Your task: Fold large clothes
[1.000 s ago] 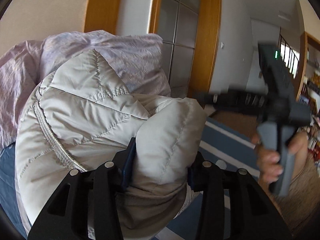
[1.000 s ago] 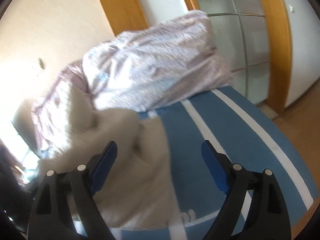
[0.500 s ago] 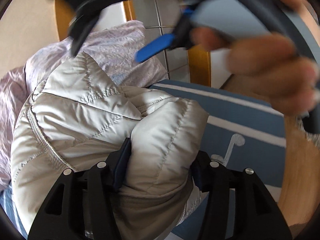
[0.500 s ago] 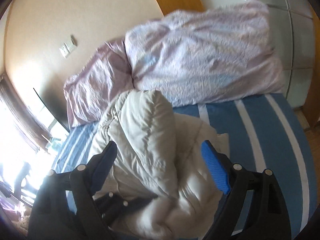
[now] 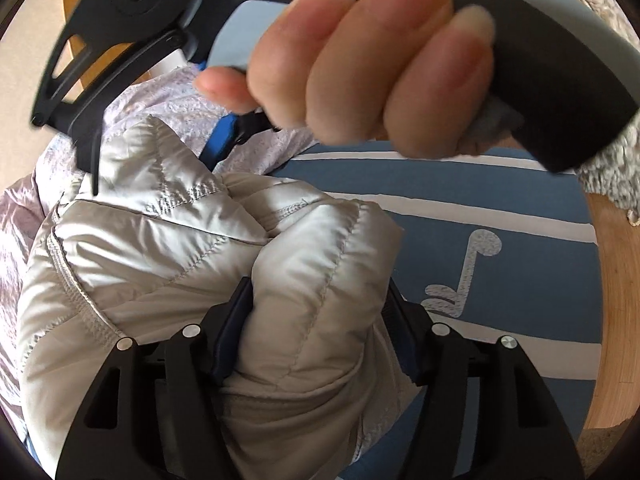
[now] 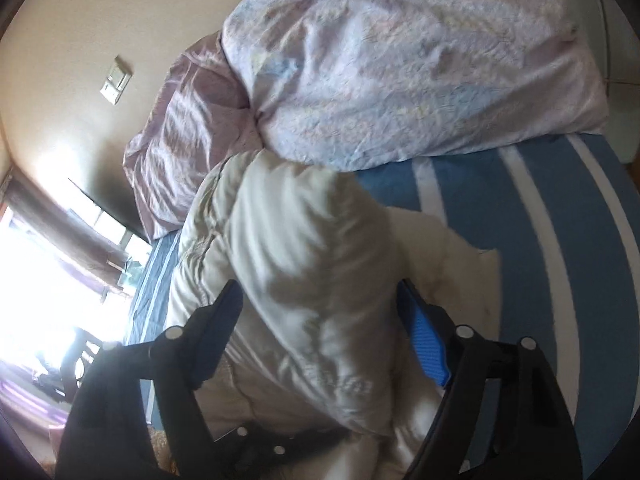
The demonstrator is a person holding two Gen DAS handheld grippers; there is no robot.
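The left gripper (image 5: pixel 320 320) was opening around a bunched jacket (image 5: pixel 160 248) fold, pads touching it. The right gripper (image 6: pixel 320 328) was closing astride the jacket (image 6: pixel 288 248). Only the left view showed the right hand (image 5: pixel 372 68); only the right showed a wall switch (image 6: pixel 115 85).

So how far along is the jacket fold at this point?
Partly done: the puffer jacket is bunched into a bundle on the striped bed. The left gripper is opening around one fold while the right gripper closes over it. Flattening and tidying remain.
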